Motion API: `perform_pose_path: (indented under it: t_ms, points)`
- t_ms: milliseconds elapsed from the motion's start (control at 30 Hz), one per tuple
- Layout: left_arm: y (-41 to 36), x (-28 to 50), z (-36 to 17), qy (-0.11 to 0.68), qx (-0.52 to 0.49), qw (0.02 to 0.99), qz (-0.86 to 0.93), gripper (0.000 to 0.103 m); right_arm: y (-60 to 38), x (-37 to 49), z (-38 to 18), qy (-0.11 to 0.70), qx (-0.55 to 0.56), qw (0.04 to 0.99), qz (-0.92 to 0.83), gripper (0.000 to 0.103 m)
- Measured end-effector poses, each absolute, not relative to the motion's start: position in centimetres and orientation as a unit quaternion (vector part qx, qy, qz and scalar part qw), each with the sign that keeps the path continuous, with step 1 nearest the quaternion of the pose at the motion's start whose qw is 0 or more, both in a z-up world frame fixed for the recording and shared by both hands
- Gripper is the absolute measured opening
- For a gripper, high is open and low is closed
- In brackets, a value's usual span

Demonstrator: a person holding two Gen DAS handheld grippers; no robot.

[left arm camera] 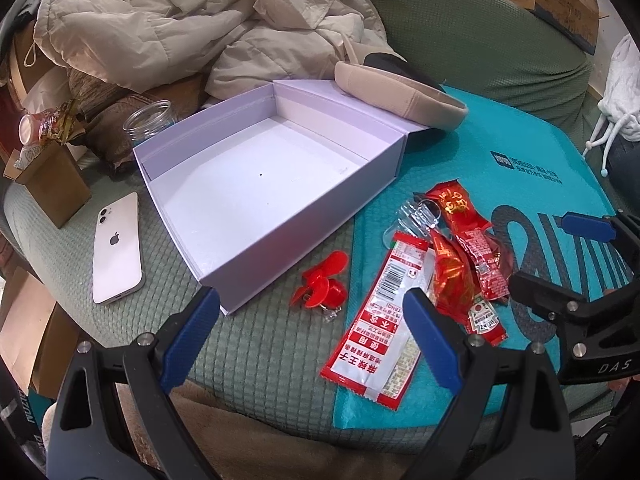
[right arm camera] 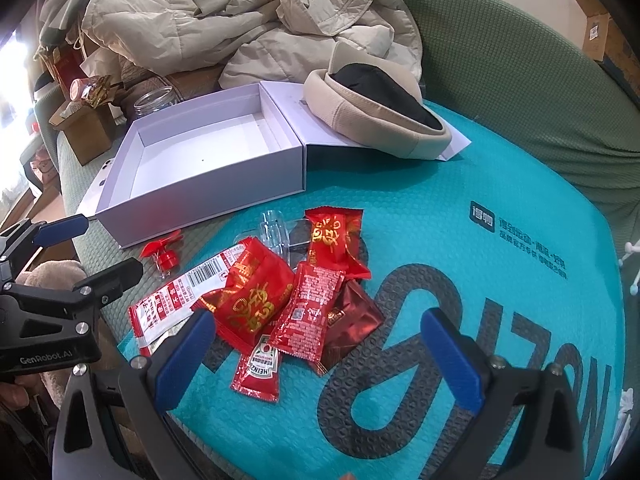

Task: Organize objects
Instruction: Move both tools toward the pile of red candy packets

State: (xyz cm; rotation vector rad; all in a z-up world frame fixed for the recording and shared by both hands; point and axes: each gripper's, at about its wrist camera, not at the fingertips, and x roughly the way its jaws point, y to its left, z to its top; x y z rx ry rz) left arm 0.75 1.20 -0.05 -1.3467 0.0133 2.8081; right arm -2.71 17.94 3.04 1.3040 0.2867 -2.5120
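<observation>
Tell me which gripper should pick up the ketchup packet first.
Right, probably. The right gripper is open, with the ketchup packet lying between its fingers. The left gripper is also open but frames the red clip and long sachet, near the box.

Both grippers: black frames, blue finger pads (left arm camera: 192, 334), silver screws; "DAS" right (left arm camera: 588, 256), "GenRobot.AI" left (right arm camera: 60, 256).
</observation>
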Motion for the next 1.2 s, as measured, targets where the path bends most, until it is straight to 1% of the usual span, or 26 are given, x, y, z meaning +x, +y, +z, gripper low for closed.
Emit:
perform_pose_path:
  t_ms: [300, 567, 700, 1067, 1200]
  points:
    - [1.4, 1.2, 0.4, -0.005, -0.431, 0.019, 0.902, 0.093, 18.5, -2.1, 3.4, 0.096, 0.448, 0.153, -0.875, 0.103]
    - [1.0, 2.1, 0.9, -0.055, -0.439, 0.023, 0.897, 0.093, 19.2, -1.3, 3.7, 0.089, 0.446, 0.169, -0.875, 0.103]
    - [1.1, 2.4, 0.8, -0.071, -0.447, 0.024, 0.891, 0.093, 19.8, -1.1, 3.8, 0.069, 0.444, 0.184, -0.874, 0.103]
    - [2.5, 2.4, -0.2, -0.061, -0.459, 0.026, 0.886, 0.093, 21.4, -1.5, 2.0, 0.037, 0.451, 0.192, -0.871, 0.103]
    - [3.5, 1.9, -1.1, -0.034, -0.470, 0.045, 0.881, 0.093, 21.2, -1.6, 0.8, 0.035, 0.459, 0.200, -0.865, 0.103]
